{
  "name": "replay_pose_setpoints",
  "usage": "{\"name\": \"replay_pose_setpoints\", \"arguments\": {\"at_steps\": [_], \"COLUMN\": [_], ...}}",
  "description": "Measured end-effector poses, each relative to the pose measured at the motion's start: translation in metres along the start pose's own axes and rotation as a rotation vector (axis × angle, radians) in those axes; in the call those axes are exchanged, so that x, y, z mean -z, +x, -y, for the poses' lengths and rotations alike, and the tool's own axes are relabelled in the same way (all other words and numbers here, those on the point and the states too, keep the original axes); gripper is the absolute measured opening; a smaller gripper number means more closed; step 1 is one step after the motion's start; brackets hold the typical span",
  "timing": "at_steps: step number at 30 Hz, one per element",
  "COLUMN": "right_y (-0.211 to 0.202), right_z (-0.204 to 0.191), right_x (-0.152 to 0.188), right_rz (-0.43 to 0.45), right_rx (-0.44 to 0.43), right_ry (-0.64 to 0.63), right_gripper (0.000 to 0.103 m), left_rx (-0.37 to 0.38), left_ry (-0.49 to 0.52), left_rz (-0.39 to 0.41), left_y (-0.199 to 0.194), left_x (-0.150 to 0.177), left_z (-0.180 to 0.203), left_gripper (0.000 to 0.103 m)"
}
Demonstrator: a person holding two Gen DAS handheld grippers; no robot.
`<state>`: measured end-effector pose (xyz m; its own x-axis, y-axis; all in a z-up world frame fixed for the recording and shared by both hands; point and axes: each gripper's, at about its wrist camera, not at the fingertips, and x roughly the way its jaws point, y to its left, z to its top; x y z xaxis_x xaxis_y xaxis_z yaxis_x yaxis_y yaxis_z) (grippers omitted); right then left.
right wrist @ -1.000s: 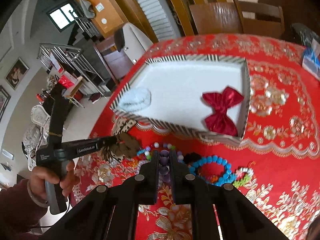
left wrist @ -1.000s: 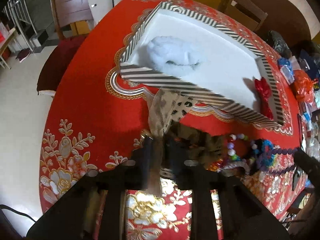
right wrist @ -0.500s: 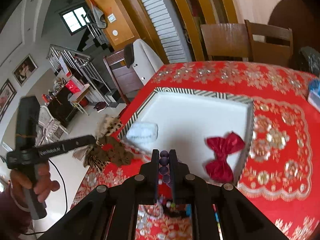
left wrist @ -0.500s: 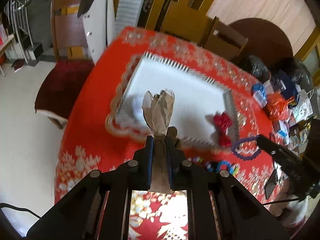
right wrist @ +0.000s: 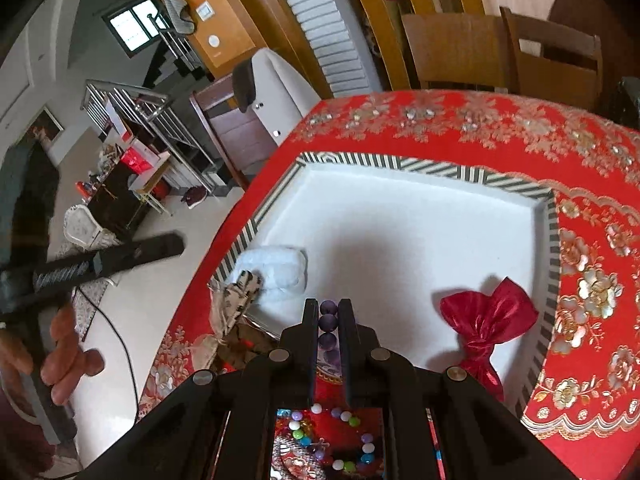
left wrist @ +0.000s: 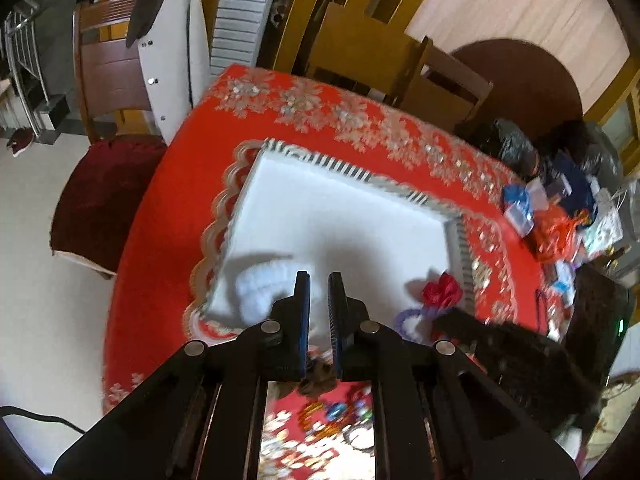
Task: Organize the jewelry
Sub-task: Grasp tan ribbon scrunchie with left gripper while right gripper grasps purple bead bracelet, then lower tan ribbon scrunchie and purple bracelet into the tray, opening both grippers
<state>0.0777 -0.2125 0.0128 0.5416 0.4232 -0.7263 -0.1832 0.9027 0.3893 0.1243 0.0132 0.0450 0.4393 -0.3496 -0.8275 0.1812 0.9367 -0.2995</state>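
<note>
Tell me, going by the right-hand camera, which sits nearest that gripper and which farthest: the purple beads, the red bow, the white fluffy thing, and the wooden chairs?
1. Purple beads: pinched between the right gripper's fingers.
2 and 3. White fluffy thing, front-left corner of the striped tray, and red bow, front-right: too close to call.
4. Wooden chairs: beyond the table's far edge.

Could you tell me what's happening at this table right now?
A person is sorting jewelry into a striped tray with two handheld grippers. The right gripper holds a purple bead bracelet above the tray's near edge. The left gripper looks empty; a leopard-print bow lies over the tray's corner. A red bow is already inside.
</note>
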Motion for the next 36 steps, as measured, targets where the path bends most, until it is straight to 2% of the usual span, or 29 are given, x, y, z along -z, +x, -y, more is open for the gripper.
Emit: {"name": "replay_pose_setpoints", "arguments": {"at_steps": [2,3,4,6,8,11,12,13,15,16,18,21,22,23,24,28,32,36], "right_y": [0.003,0.005,0.006,0.008,0.011,0.020,0.025,0.032,0.041,0.045,0.050,0.048,0.045,0.042,0.038,0.026,0.021,0.020], "right_z": [0.003,0.005,0.005,0.003,0.002,0.010,0.017,0.025,0.037,0.042,0.048,0.051,0.052,0.051,0.051,0.049,0.046,0.041], "right_x": [-0.001,-0.002,-0.003,-0.007,-0.011,-0.012,-0.010,-0.007,0.000,0.005,0.011,0.015,0.015,0.015,0.015,0.016,0.016,0.015], "right_rz": [-0.005,-0.006,-0.007,-0.011,-0.010,-0.024,-0.040,-0.062,-0.101,-0.121,-0.153,-0.148,-0.143,-0.136,-0.126,-0.103,-0.095,-0.091], "right_rx": [-0.010,-0.019,-0.029,-0.053,-0.068,-0.042,-0.014,0.024,0.086,0.100,0.117,0.123,0.126,0.129,0.124,0.105,0.097,0.089], "right_ry": [0.015,0.024,0.029,0.036,0.036,0.047,0.062,0.074,0.087,0.095,0.107,0.120,0.126,0.132,0.137,0.149,0.160,0.156], "right_gripper": [0.009,0.009,0.009,0.009,0.009,0.009,0.009,0.009,0.009,0.009,0.009,0.010,0.017,0.027,0.031,0.032,0.033,0.033], "left_rx": [-0.010,-0.009,-0.004,-0.020,-0.056,-0.107,-0.115,-0.115,-0.124,-0.122,-0.102,-0.071,-0.045,-0.022,-0.008,0.018,-0.001,-0.028], "left_ry": [0.014,0.011,0.003,0.011,0.029,0.008,0.006,0.010,0.037,0.037,0.031,0.030,0.016,0.005,0.007,0.017,0.020,0.016], "left_rz": [-0.020,-0.027,-0.038,-0.085,-0.134,-0.183,-0.194,-0.192,-0.186,-0.186,-0.178,-0.148,-0.143,-0.136,-0.118,-0.059,-0.043,-0.110], "left_y": [-0.002,-0.003,-0.002,0.009,0.025,0.057,0.064,0.066,0.070,0.069,0.062,0.042,0.036,0.031,0.024,0.017,0.040,0.093], "left_x": [0.013,0.020,0.030,0.047,0.060,0.075,0.078,0.081,0.087,0.089,0.089,0.076,0.068,0.060,0.048,0.009,-0.031,-0.056], "left_z": [-0.006,-0.010,-0.014,-0.018,-0.020,-0.027,-0.028,-0.027,-0.024,-0.023,-0.023,-0.021,-0.019,-0.018,-0.015,-0.006,-0.003,-0.008], "left_gripper": [0.035,0.054,0.062,0.062,0.062,0.061,0.052,0.031,0.018,0.015,0.013,0.013,0.013,0.013,0.013,0.013,0.013,0.013]}}
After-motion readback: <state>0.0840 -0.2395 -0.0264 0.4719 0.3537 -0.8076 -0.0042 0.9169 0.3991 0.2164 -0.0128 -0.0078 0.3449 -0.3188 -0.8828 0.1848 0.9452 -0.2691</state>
